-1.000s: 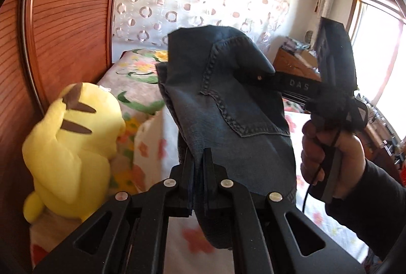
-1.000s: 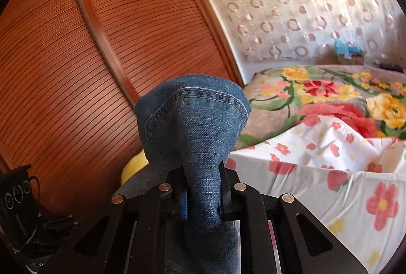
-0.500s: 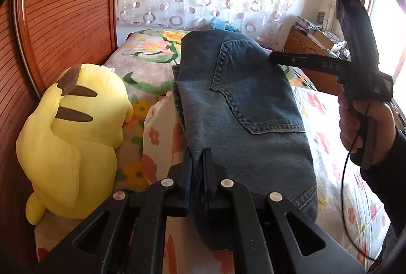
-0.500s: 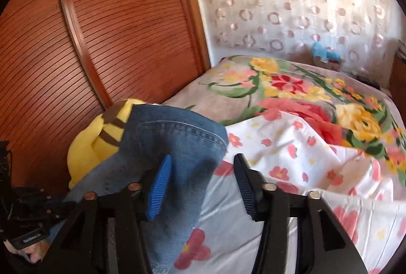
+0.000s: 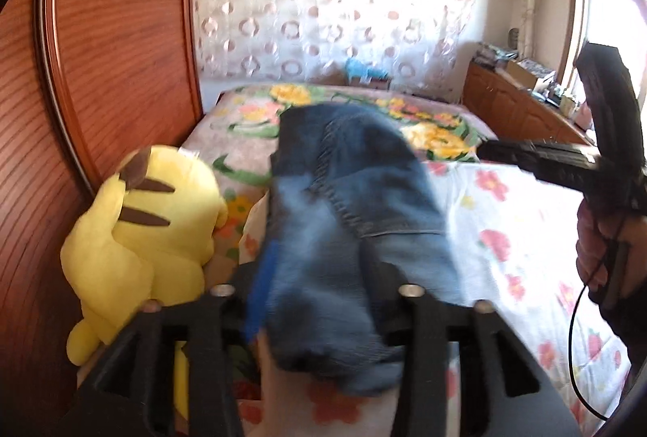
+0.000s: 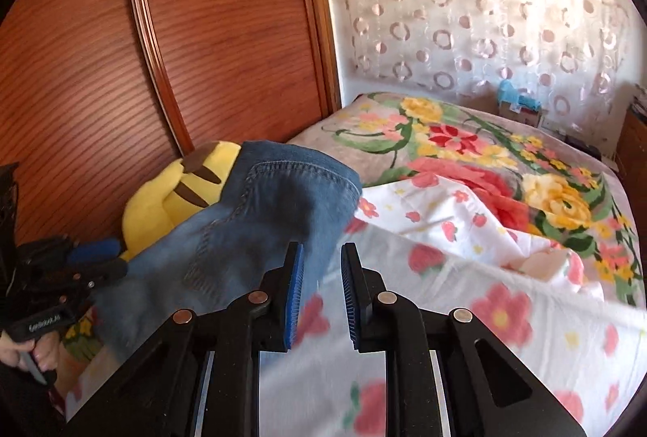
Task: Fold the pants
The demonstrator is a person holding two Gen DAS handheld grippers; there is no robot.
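Note:
The folded blue jeans [image 5: 356,202] lie on the bed's white floral sheet [image 5: 505,235], back pocket up, next to a yellow plush. My left gripper [image 5: 311,275] is open, its fingers spread on either side of the jeans' near end. The image is blurred there. In the right wrist view the jeans [image 6: 250,218] lie left of my right gripper [image 6: 321,267], which is open and empty over the sheet [image 6: 465,275]. The right gripper also shows in the left wrist view [image 5: 485,150], at the right.
A yellow plush toy [image 5: 149,218] sits left of the jeans against the wooden wardrobe [image 5: 101,53]. A flowered blanket [image 6: 465,154] covers the far bed. A wooden dresser [image 5: 521,109] stands at the right under the window.
My left gripper has opened and let go of the jeans, which have dropped onto the bed. My right gripper, open since half a second ago, has drawn back to the right.

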